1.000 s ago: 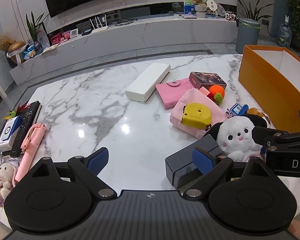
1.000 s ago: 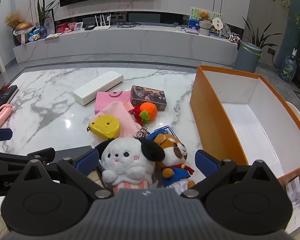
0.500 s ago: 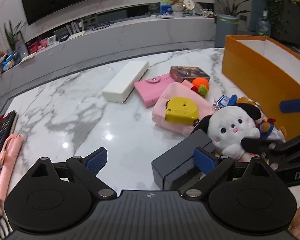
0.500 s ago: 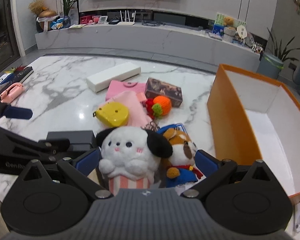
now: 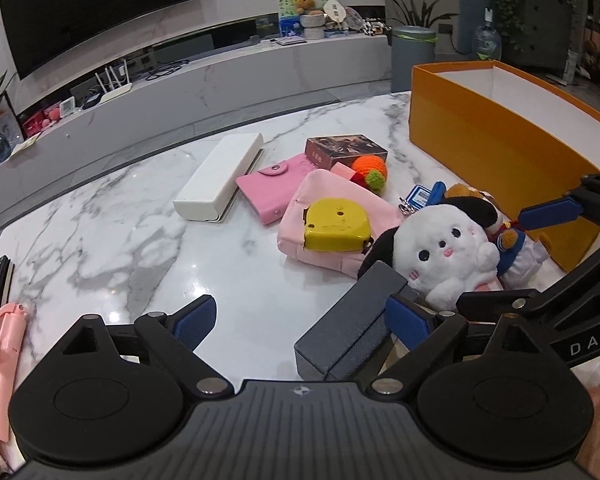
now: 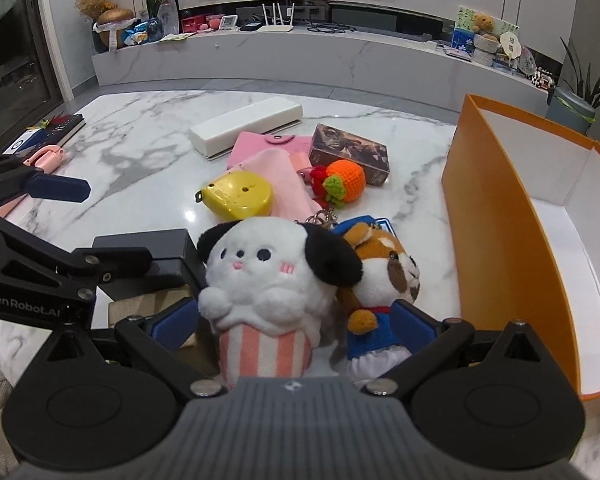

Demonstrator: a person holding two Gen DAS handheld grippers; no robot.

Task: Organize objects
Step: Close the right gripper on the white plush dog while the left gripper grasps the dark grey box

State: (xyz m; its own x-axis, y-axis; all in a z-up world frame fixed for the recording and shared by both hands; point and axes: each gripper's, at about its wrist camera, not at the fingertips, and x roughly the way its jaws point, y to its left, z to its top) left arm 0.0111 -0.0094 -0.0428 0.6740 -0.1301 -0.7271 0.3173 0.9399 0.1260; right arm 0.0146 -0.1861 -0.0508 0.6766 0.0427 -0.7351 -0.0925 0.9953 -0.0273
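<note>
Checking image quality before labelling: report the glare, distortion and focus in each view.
Left wrist view: a bright glare spot on the marble table, strong fisheye bending of the TV console, objects sharp, dark corners. Right wrist view: a smaller glare spot beside the yellow tape measure, the orange box walls bowed by the lens, the white plush dog close but sharp.

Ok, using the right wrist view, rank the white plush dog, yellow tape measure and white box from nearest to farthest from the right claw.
1. White plush dog: between the right claw's fingers, left of centre.
2. Yellow tape measure: beyond the dog, slightly left.
3. White box: farthest, at the pile's back.
</note>
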